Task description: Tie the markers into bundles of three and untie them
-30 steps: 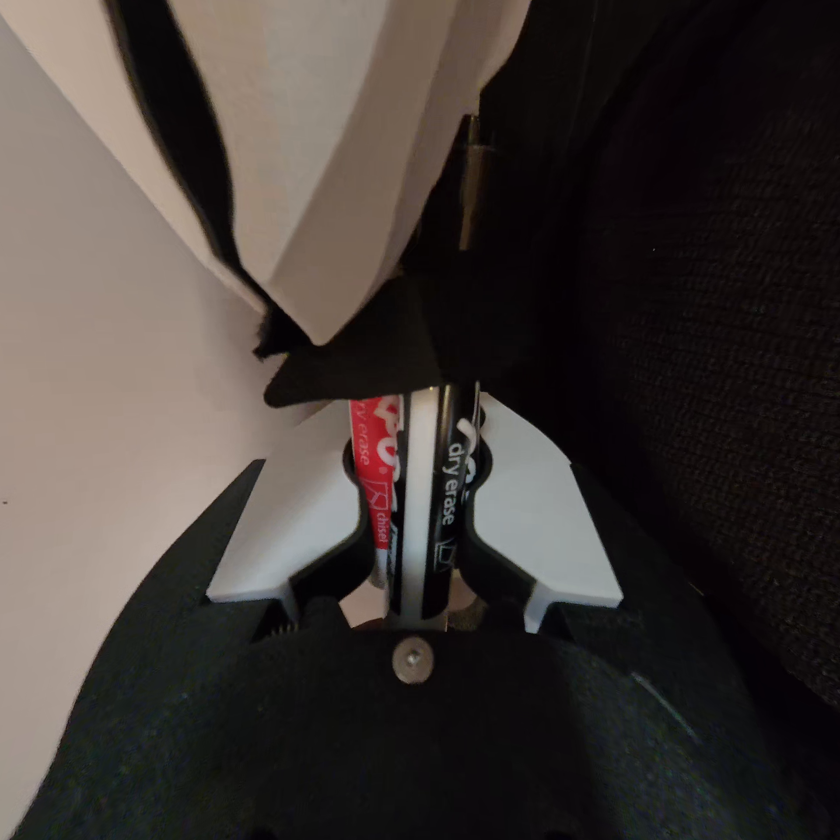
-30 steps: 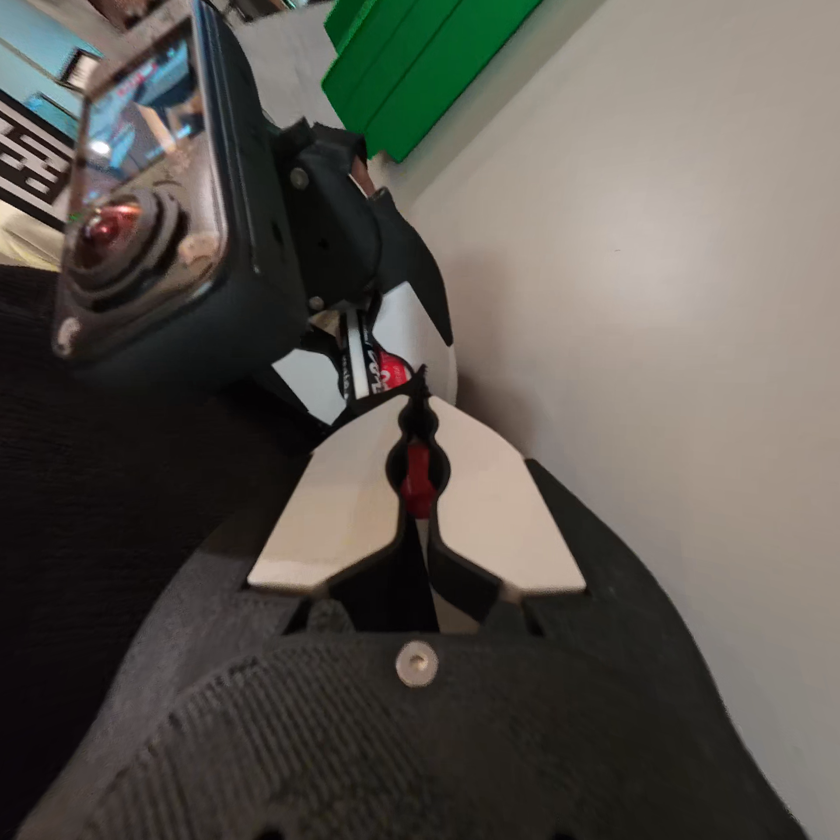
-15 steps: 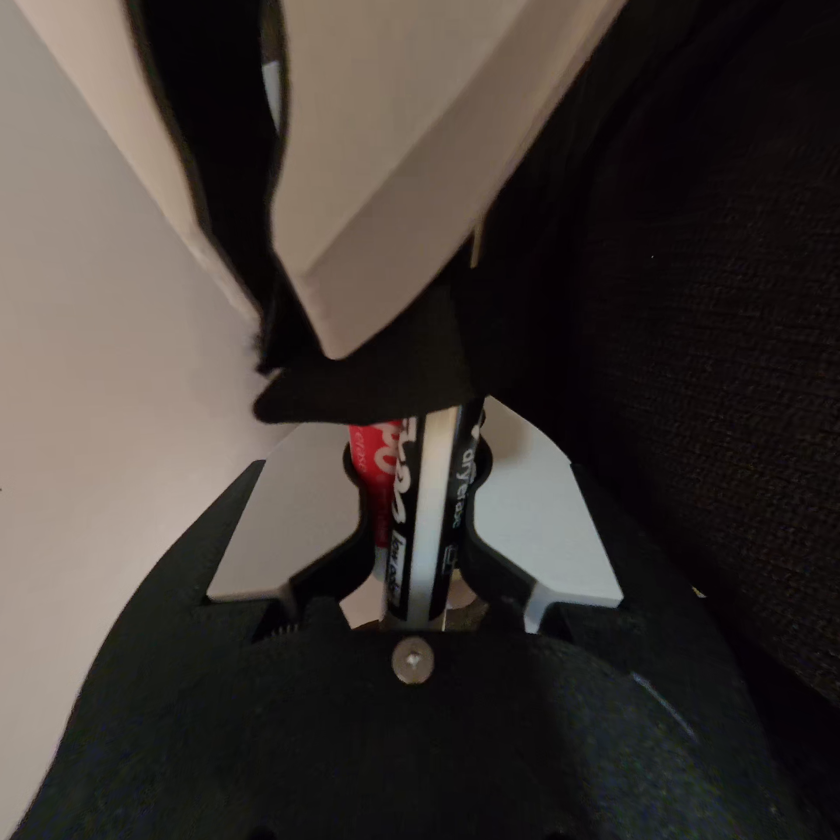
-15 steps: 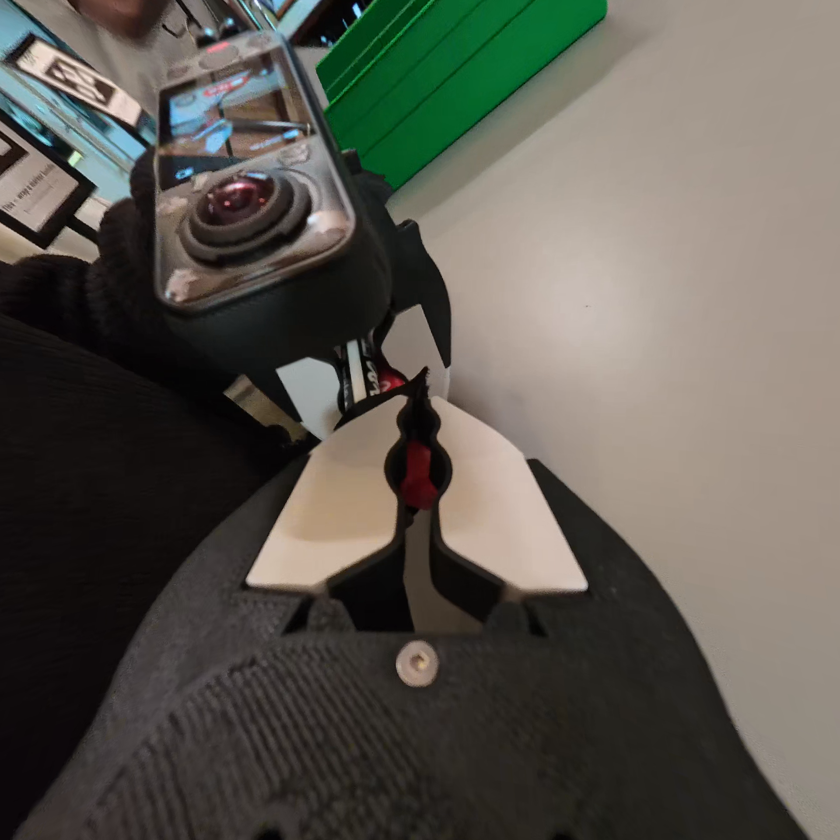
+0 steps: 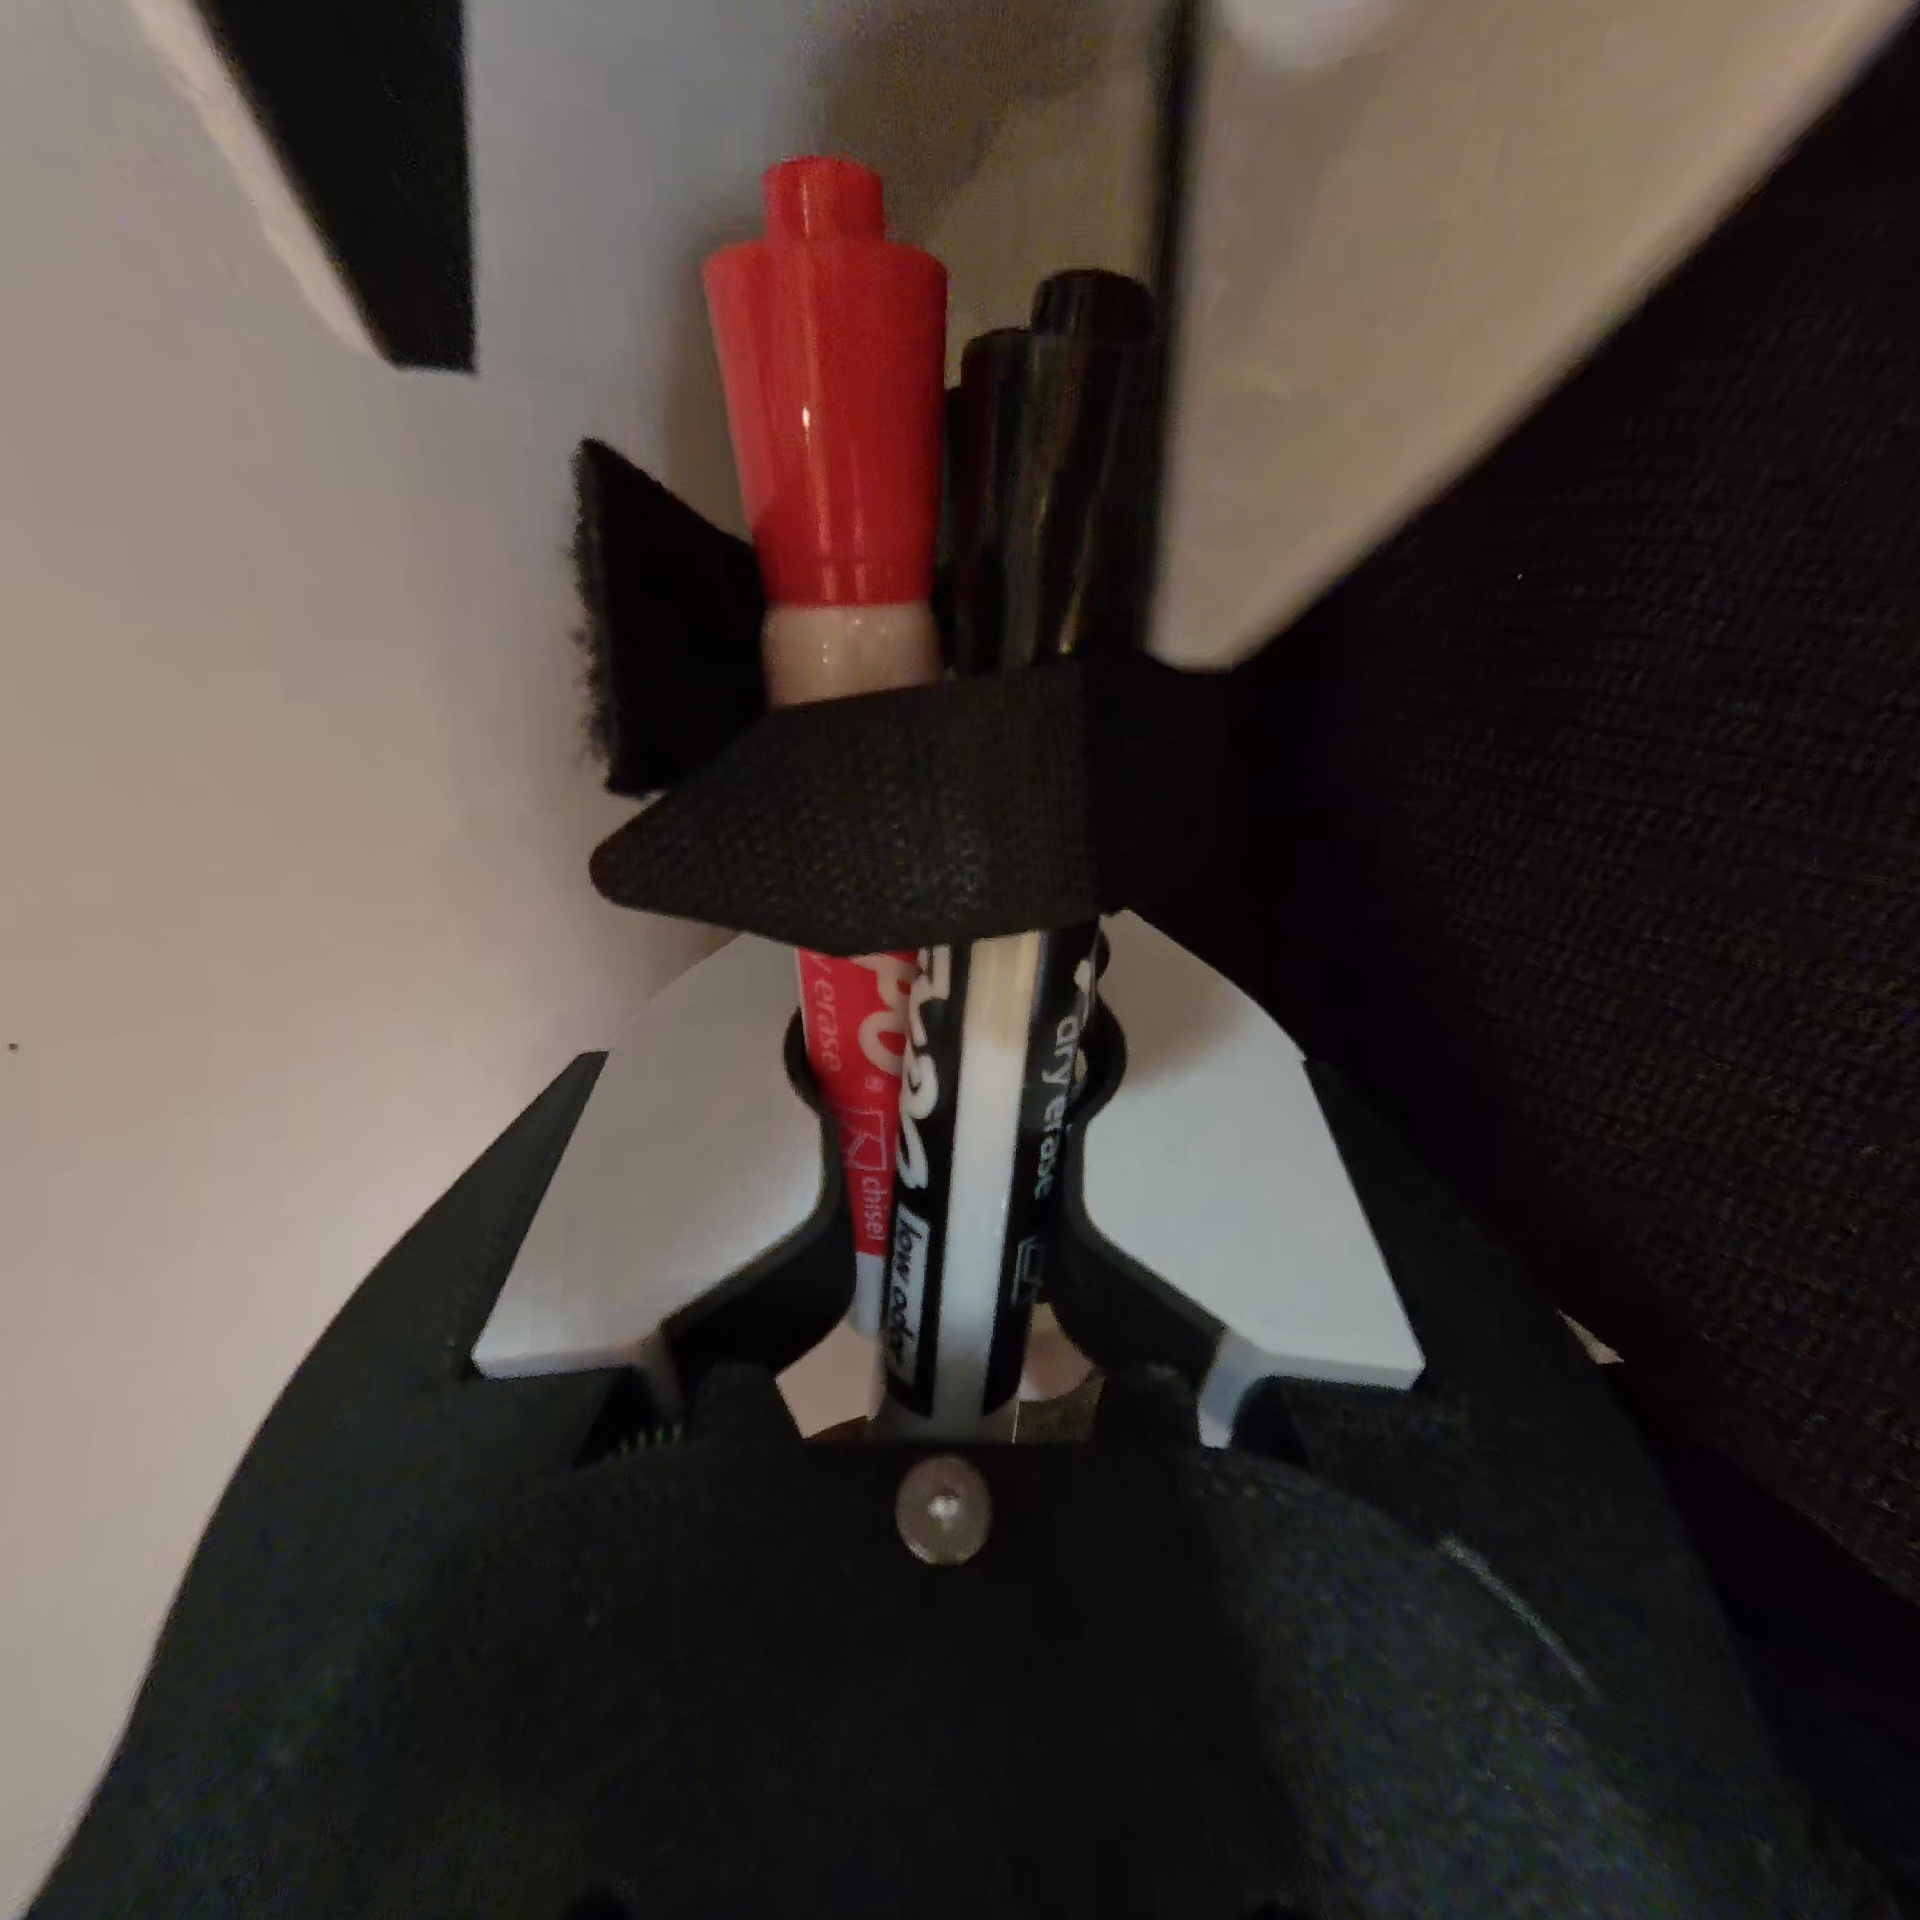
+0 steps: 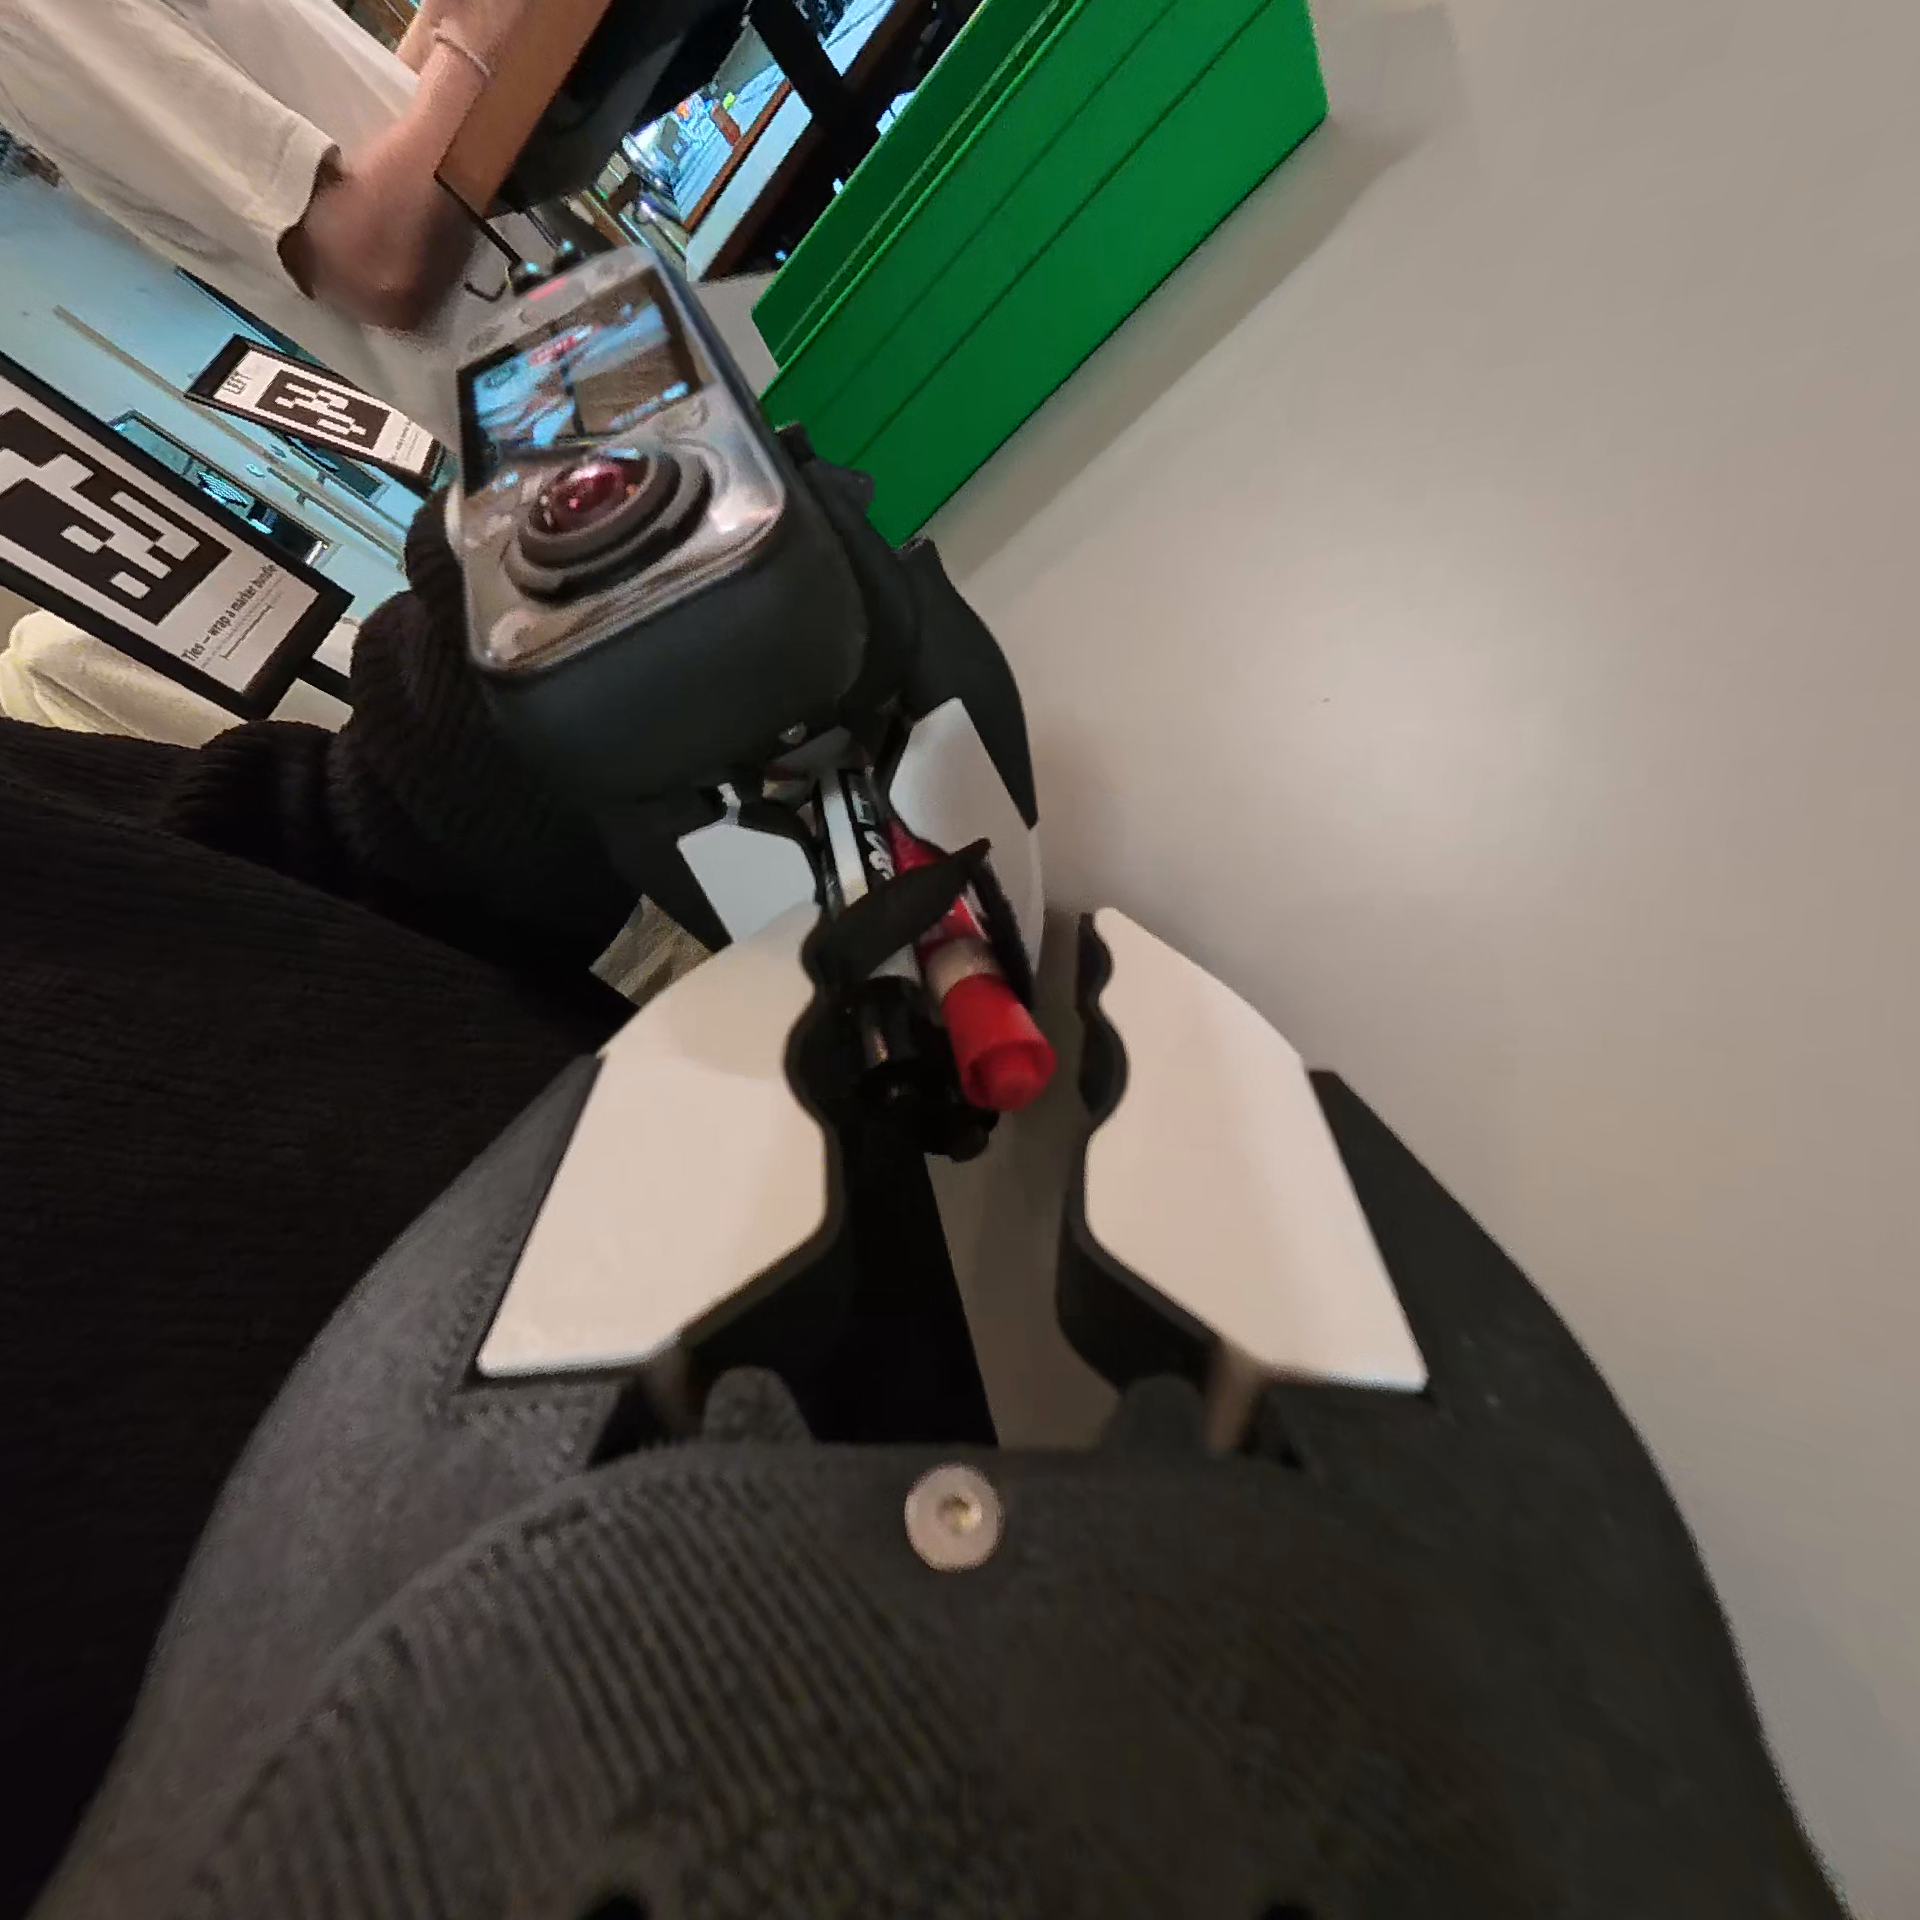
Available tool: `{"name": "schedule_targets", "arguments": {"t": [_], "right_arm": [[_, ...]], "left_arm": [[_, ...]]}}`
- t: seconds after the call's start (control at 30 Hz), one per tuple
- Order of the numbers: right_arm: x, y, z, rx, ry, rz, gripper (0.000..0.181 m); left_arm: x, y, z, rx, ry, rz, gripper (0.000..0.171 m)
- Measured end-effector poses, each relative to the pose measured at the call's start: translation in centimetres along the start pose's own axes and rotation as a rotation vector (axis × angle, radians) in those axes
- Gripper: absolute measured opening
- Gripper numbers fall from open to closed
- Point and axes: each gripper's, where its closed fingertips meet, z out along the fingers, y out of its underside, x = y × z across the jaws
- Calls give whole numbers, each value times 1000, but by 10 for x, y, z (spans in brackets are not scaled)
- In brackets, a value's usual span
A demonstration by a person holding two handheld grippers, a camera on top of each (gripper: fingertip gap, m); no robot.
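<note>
Clamping a bundle of three dry-erase markers at the centre of the left wrist view, the left gripper has its white fingers pressed against the barrels from both sides. The bundle holds one red-capped marker and two black-capped markers, caps pointing up the frame. A black hook-and-loop strap wraps around the barrels just below the caps, with a loose fuzzy end sticking out to the left. The barrel bottoms are hidden behind the gripper body.

In the right wrist view the right gripper stands wide apart, its white fingers on either side of the cap ends without touching them; the red cap and the black caps lie in the gap, near the centre of the frame. Beyond them sits the left gripper with its camera, gripping the same bundle. In the left wrist view, the right gripper's fingers are blurred and cut off by the top edge.

A green box stands on the pale table at upper centre; what it holds cannot be seen. Black knit fabric fills the left side. Framed black-and-white pattern cards and a person's sleeve and arm show at upper left, partly cut off.
</note>
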Motion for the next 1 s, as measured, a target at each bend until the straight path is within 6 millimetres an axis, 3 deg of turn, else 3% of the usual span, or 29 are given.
{"name": "schedule_targets", "arguments": {"t": [0.17,0.33,0.6,0.83,1.0], "right_arm": [[-3,9,13,-60,40,-36,67],[-4,16,20,-102,41,-45,68],[-12,19,24,-122,15,-112,33],[-19,9,21,-85,-10,-235,22],[-21,13,21,-102,-68,-199,16]], "left_arm": [[-1,2,0,-2,1,-8,43],[1,0,2,-9,5,1,43],[3,-1,1,-4,7,12,43],[3,-2,-3,30,31,18,44],[3,-1,-1,19,26,28,43]]}}
